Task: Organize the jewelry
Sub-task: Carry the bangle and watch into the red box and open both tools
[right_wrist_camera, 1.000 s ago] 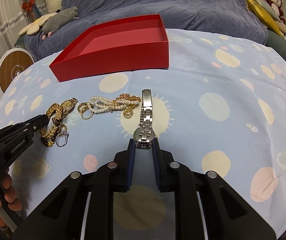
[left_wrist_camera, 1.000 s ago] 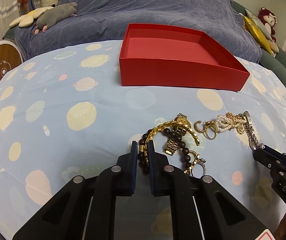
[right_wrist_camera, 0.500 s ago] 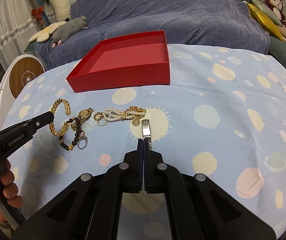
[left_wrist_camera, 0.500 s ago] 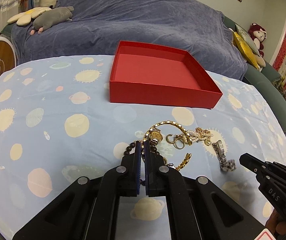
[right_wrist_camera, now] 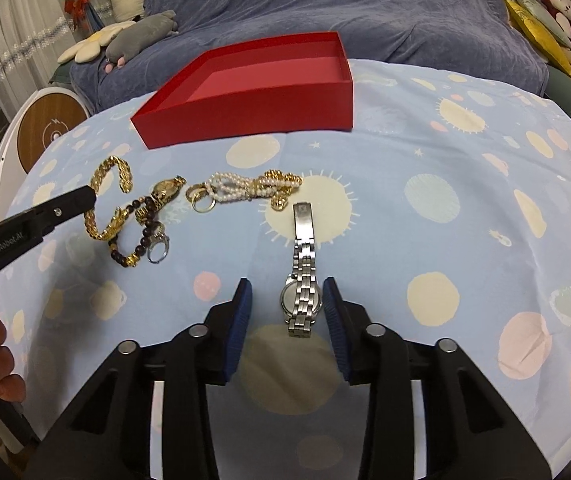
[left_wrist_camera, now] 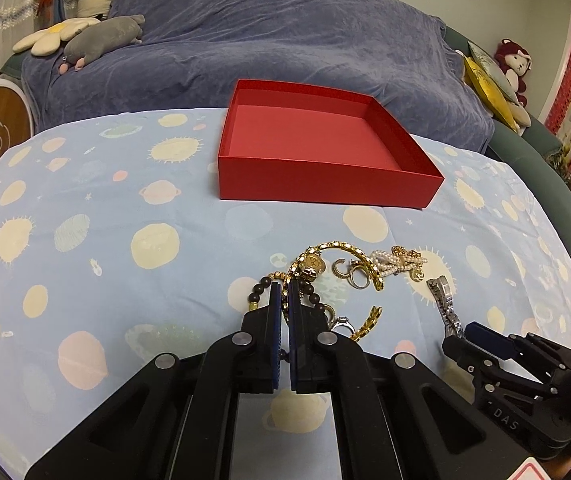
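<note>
An empty red box (left_wrist_camera: 317, 152) (right_wrist_camera: 253, 92) stands at the back of the table. In front of it lies jewelry: a gold chain bracelet (left_wrist_camera: 341, 252) (right_wrist_camera: 105, 200), a gold watch (right_wrist_camera: 167, 190), a dark bead bracelet (right_wrist_camera: 141, 232), a silver ring (right_wrist_camera: 157, 246), gold rings and a pearl strand (right_wrist_camera: 241, 188). My left gripper (left_wrist_camera: 284, 292) is shut on the gold chain bracelet, lifting one end. My right gripper (right_wrist_camera: 287, 296) is open, its fingers on either side of the silver watch (right_wrist_camera: 303, 272), which lies flat on the cloth.
The table wears a light blue cloth (left_wrist_camera: 105, 240) with planet prints. Behind it is a sofa under a blue-grey cover (left_wrist_camera: 285, 40) with plush toys (left_wrist_camera: 101, 36). A round white and wood device (right_wrist_camera: 49, 128) stands at the left.
My right gripper, shut on the silver watch half a second ago, has opened and the watch lies on the cloth between its fingers. My left gripper stays shut on the gold chain bracelet.
</note>
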A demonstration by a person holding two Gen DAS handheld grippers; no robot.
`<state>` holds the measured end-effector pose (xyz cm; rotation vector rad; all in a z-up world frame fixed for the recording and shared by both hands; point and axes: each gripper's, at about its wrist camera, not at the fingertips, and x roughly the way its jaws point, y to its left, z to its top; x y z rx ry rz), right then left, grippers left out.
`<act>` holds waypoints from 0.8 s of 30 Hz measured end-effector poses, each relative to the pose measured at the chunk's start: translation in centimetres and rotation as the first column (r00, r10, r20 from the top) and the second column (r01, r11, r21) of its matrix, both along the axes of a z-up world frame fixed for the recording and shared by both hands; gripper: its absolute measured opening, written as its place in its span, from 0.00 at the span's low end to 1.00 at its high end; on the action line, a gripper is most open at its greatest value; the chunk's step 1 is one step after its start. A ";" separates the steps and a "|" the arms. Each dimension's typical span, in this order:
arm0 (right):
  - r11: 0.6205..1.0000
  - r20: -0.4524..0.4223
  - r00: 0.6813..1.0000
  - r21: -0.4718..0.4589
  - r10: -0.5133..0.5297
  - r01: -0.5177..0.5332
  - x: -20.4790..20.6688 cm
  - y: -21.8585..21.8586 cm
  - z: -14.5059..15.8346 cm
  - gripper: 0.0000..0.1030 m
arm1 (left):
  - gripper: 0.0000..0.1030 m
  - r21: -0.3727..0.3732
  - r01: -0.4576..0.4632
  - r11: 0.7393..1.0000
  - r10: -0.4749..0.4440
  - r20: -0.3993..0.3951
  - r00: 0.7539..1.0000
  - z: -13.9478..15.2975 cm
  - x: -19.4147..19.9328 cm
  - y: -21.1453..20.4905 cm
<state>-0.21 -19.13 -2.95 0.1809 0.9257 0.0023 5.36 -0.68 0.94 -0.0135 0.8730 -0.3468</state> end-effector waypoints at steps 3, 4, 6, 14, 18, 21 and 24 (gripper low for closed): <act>1.000 0.008 1.000 -0.016 -0.002 0.002 0.0 -0.2 -0.1 0.21 | 0.01 0.002 0.002 1.000 -0.002 -0.004 1.000 -0.2 -0.1 -0.1; 1.000 0.010 1.000 -0.011 -0.001 0.002 0.0 -0.2 0.0 0.20 | 0.01 0.003 0.004 1.000 -0.004 -0.004 1.000 -0.2 -0.1 -0.2; 1.000 0.023 1.000 -0.020 0.010 -0.010 -0.2 -0.1 0.4 0.14 | 0.01 0.005 0.005 1.000 -0.005 -0.005 1.000 -0.2 -0.3 -0.3; 1.000 0.061 0.998 0.021 0.019 -0.021 -0.7 -0.5 2.1 0.13 | 0.01 -0.001 0.011 1.000 -0.011 0.002 1.000 0.0 -0.6 -0.4; 0.998 0.094 0.995 0.057 0.021 -0.027 -0.9 -0.9 3.8 0.13 | 0.01 -0.006 0.013 1.000 -0.013 0.004 1.000 0.7 -0.7 -0.4; 0.996 0.114 0.993 0.081 0.024 -0.034 -0.7 -1.1 5.3 0.13 | 0.01 -0.011 0.018 1.000 -0.018 0.011 1.000 1.7 -0.5 -0.4; 0.993 0.137 0.989 0.099 0.046 -0.060 0.1 -1.3 7.6 0.13 | 0.01 -0.018 0.043 0.999 -0.042 0.021 0.999 3.4 0.1 -0.6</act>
